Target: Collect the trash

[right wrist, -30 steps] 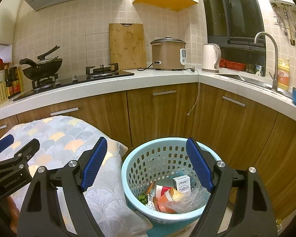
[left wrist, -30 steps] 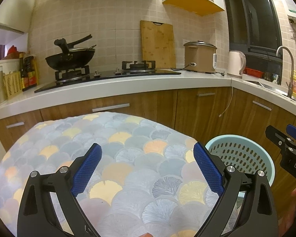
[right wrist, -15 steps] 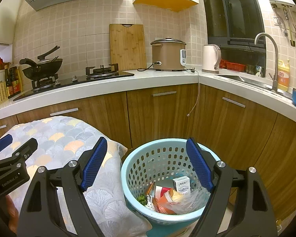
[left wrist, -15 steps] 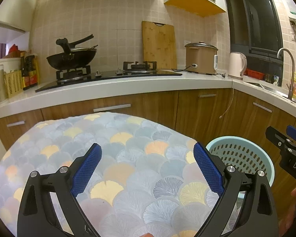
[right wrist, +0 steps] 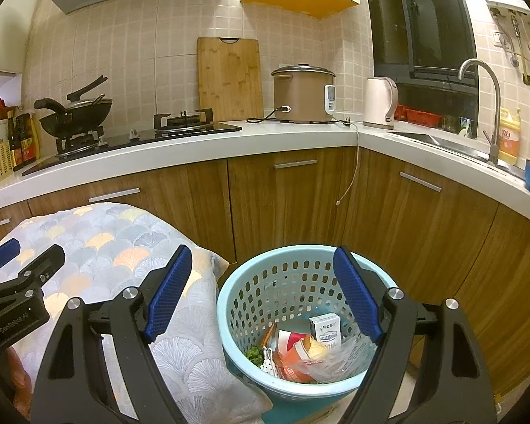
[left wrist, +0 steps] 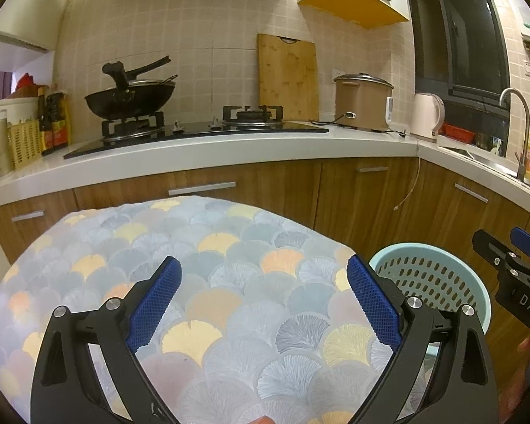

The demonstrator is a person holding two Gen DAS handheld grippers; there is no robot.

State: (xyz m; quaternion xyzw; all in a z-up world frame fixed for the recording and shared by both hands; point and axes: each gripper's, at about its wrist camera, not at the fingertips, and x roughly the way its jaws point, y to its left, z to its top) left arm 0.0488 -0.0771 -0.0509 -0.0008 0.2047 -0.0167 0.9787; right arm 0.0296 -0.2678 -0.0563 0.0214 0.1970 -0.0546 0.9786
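A light blue perforated basket (right wrist: 289,282) stands on the floor by the cabinets and holds trash: a small white carton (right wrist: 325,329), a clear plastic bag (right wrist: 339,360), orange and red wrappers (right wrist: 293,349) and some greens. My right gripper (right wrist: 263,291) is open and empty, held above the basket's near side. My left gripper (left wrist: 263,298) is open and empty above a table with a fan-pattern cloth (left wrist: 208,254). The basket (left wrist: 427,279) also shows at the right in the left wrist view, with the right gripper's finger (left wrist: 512,265) beside it.
Wooden cabinets (right wrist: 286,198) under a white counter (right wrist: 180,148) curve around behind. On the counter stand a stove with a wok (right wrist: 77,113), a cutting board (right wrist: 229,77), a rice cooker (right wrist: 302,93), a kettle (right wrist: 380,102) and a sink tap (right wrist: 484,106). A cord (right wrist: 349,183) hangs down.
Both grippers have stayed open and nearly still. The views have shifted only slightly; the basket's contents look unchanged.
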